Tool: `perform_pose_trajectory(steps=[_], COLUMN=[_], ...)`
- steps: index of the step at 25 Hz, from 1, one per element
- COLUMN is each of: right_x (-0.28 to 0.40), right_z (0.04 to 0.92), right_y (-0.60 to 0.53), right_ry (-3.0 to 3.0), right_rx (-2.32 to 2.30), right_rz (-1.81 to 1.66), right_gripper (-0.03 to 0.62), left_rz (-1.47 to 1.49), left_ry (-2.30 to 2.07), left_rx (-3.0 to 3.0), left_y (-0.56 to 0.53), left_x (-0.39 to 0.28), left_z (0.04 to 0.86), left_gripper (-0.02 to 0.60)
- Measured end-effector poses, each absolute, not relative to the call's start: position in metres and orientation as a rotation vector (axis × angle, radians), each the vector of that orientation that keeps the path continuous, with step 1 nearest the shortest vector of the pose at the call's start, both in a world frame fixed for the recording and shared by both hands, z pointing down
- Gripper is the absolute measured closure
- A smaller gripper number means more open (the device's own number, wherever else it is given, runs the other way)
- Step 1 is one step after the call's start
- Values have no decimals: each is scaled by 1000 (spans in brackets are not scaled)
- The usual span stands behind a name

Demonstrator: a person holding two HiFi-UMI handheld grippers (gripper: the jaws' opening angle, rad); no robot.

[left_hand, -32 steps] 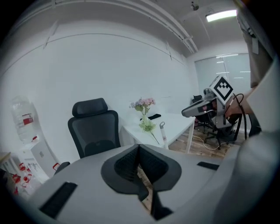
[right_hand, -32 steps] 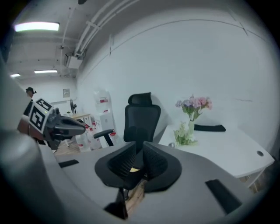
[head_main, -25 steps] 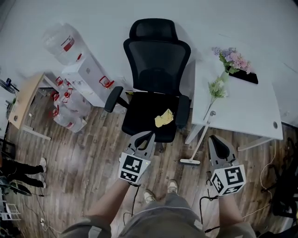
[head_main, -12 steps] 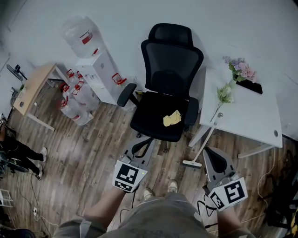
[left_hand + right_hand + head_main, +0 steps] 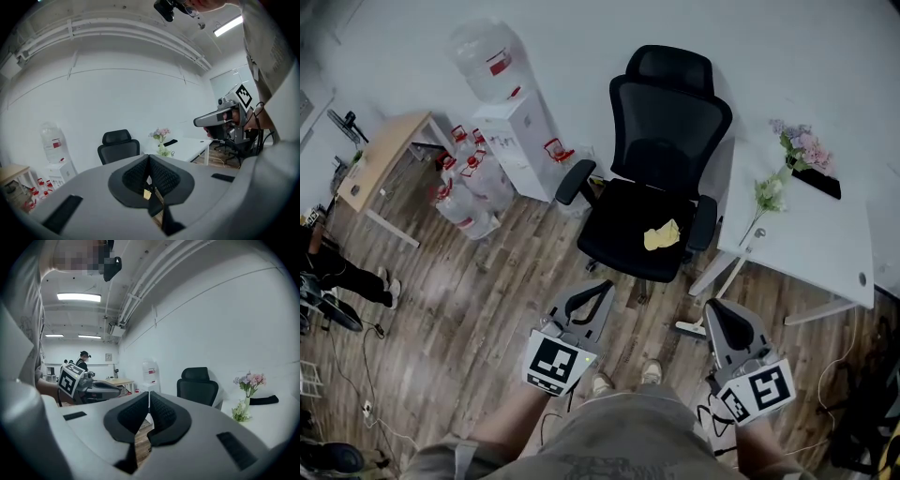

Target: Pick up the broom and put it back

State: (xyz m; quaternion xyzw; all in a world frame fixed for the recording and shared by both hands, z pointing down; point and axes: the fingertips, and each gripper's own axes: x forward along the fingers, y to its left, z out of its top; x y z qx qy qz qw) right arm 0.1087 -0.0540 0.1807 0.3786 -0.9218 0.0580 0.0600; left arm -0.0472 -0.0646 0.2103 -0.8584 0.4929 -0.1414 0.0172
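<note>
The broom [image 5: 727,277] has a white handle that leans against the white table [image 5: 806,244], and its head [image 5: 688,328] rests on the wooden floor beside the table leg. My right gripper [image 5: 717,306] is shut and empty, with its tip just right of the broom head and apart from it. My left gripper [image 5: 600,289] is also shut on nothing and hangs in front of the black office chair [image 5: 661,178]. In the gripper views both jaw pairs meet at the tips: the left gripper [image 5: 149,157] and the right gripper [image 5: 148,394].
A yellow cloth [image 5: 662,235] lies on the chair seat. A water dispenser [image 5: 520,131] and several bottles [image 5: 464,192] stand at the left by a wooden desk [image 5: 380,169]. Flowers [image 5: 797,150] stand on the table. Cables [image 5: 356,403] trail on the floor, and a person [image 5: 84,360] stands far back.
The head view has swung, so the chair, table and dispenser sit further right in the frame. Both grippers have drawn back towards my body. The right tip now lies beside the broom head.
</note>
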Motion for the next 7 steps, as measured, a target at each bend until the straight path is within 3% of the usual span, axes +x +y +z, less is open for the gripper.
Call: perform_pose_trajectory(steps=[7], right_x=[111], right_z=[189], right_y=[-62], right_ry=[-2756], right_rx=[1186], right_rz=[156], right_gripper=[559], left_rz=[-430], left_ry=[1530], left_rx=[-2650], left_y=[-61], left_x=[-53], left_z=[205], left_gripper=[565])
